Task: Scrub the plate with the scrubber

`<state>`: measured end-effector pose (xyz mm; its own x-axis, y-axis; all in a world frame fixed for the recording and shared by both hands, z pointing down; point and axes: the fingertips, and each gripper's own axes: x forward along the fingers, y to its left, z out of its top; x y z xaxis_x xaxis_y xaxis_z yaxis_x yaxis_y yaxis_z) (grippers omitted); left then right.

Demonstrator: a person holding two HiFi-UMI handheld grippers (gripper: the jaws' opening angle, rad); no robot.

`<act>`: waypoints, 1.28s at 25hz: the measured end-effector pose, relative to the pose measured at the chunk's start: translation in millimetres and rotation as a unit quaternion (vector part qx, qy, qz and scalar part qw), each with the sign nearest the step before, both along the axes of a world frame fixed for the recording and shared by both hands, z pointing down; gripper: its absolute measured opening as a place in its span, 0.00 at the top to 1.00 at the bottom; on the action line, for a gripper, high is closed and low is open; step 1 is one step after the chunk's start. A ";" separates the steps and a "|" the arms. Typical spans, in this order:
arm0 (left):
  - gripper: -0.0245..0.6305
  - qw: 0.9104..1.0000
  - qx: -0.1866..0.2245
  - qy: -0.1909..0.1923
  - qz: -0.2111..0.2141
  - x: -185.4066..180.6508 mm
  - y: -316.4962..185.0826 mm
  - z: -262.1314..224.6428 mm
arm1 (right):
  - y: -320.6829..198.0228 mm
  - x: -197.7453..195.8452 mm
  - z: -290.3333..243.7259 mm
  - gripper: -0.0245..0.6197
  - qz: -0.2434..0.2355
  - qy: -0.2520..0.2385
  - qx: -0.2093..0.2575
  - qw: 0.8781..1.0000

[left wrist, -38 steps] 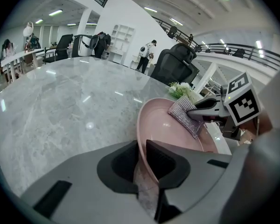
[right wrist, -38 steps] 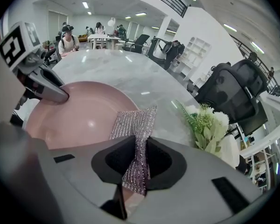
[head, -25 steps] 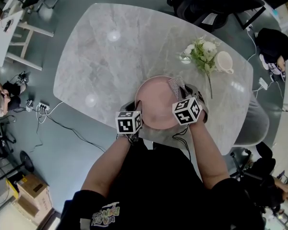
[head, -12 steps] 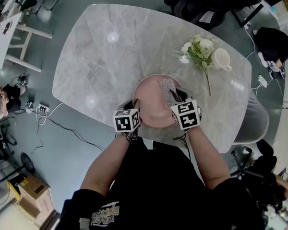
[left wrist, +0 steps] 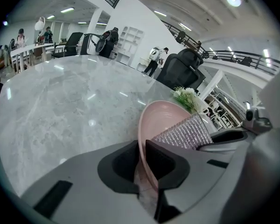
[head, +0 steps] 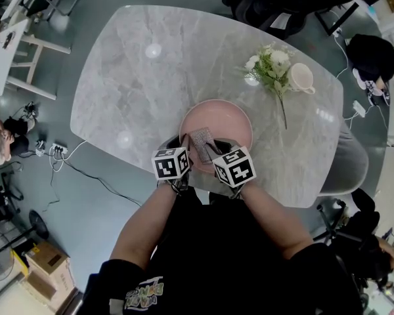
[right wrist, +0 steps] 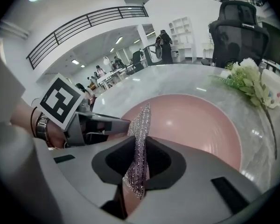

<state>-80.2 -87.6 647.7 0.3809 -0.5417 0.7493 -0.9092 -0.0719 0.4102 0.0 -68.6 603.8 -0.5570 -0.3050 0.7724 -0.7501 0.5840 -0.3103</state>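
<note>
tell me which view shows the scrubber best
The left gripper view: the scrubber turns its broad silvery mesh face there. The right gripper view shows it only edge-on, clamped in the right gripper. The head view shows it small, over the pink plate.

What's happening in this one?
A person works at a marble table with a gripper in each hand. The left gripper is clamped on the near rim of a pink plate. The right gripper grips a silvery mesh scrubber, held over the plate's near side. Flowers and a cup sit beyond the plate, to the right.
</note>
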 end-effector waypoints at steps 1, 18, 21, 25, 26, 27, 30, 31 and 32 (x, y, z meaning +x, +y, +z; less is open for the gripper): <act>0.88 1.000 0.000 0.000 -0.002 -0.1 0.1 0.0 | 2.8 -2.5 1.8 0.85 -0.001 0.003 -0.002 1.000; 0.88 1.000 0.002 0.011 -0.012 -0.6 0.3 0.4 | -7.6 25.9 22.0 0.84 -0.116 0.150 0.069 0.979; 0.88 1.000 0.001 0.012 -0.013 -0.4 -0.2 0.6 | -14.5 37.6 21.9 0.84 -0.127 0.173 0.080 0.973; 0.88 1.000 0.002 0.013 -0.012 -0.3 -0.8 1.0 | -23.7 53.8 22.9 0.84 -0.129 0.196 0.086 0.968; 0.88 1.000 0.002 0.013 -0.012 -0.3 -1.0 1.4 | -26.2 57.8 23.3 0.84 -0.129 0.203 0.089 0.967; 0.88 1.000 0.002 0.013 -0.012 -0.3 -1.0 1.7 | -28.6 61.7 23.6 0.84 -0.130 0.210 0.092 0.965; 0.88 1.000 0.002 0.013 -0.013 0.2 -0.4 1.5 | -36.8 73.3 22.0 0.84 -0.135 0.238 0.108 0.956; 0.88 1.000 0.002 0.013 -0.013 0.1 -0.2 1.2 | -39.7 77.1 21.0 0.84 -0.136 0.248 0.114 0.952; 0.88 1.000 0.002 0.013 -0.012 0.0 0.0 0.9 | -42.8 80.9 20.1 0.84 -0.136 0.259 0.120 0.949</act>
